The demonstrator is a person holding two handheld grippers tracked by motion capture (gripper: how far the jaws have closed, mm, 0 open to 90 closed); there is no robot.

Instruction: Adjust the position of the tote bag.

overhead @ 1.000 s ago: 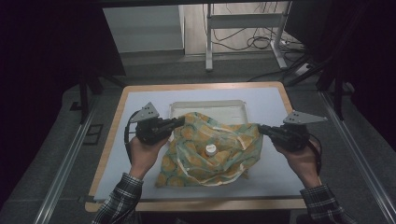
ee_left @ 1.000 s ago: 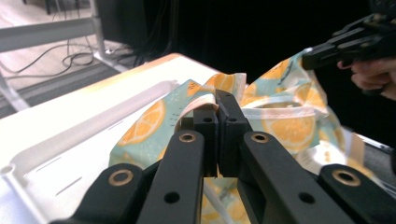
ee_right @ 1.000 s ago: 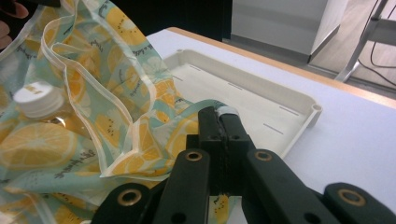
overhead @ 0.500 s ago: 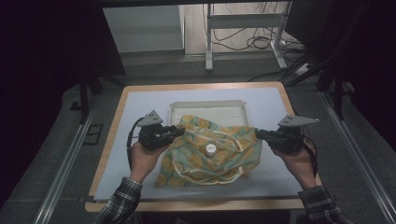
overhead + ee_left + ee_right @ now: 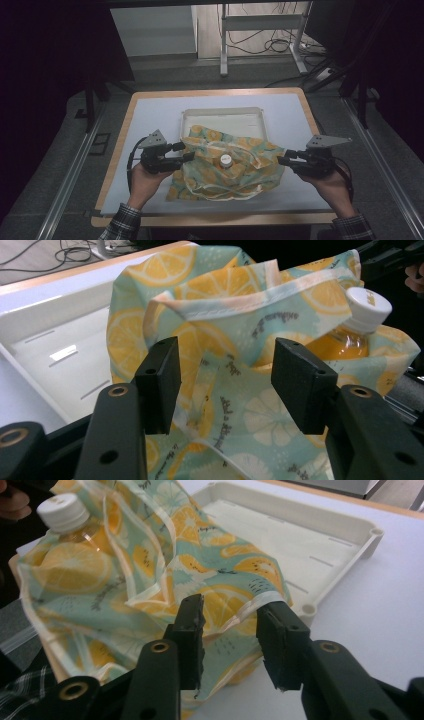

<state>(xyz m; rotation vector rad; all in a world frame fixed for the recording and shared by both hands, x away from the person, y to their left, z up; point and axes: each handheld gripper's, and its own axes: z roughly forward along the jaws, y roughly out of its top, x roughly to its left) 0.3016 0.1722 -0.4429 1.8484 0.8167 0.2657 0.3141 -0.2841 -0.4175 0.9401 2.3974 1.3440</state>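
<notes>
Left claw [image 5: 186,152] half open, jaws just been opening, bag [image 5: 227,162] cloth between its pads but not pinched. Right claw [image 5: 281,159] narrower, also just been opening, bag edge in the gap, loose. Bag lies on the surface [image 5: 150,112] between both claws, partly over the tray [image 5: 220,114] beyond them. Bottle [image 5: 226,161] cap pokes out mid-bag, ahead of each claw.

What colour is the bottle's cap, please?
The cap is white, clearest in the left gripper view.
</notes>
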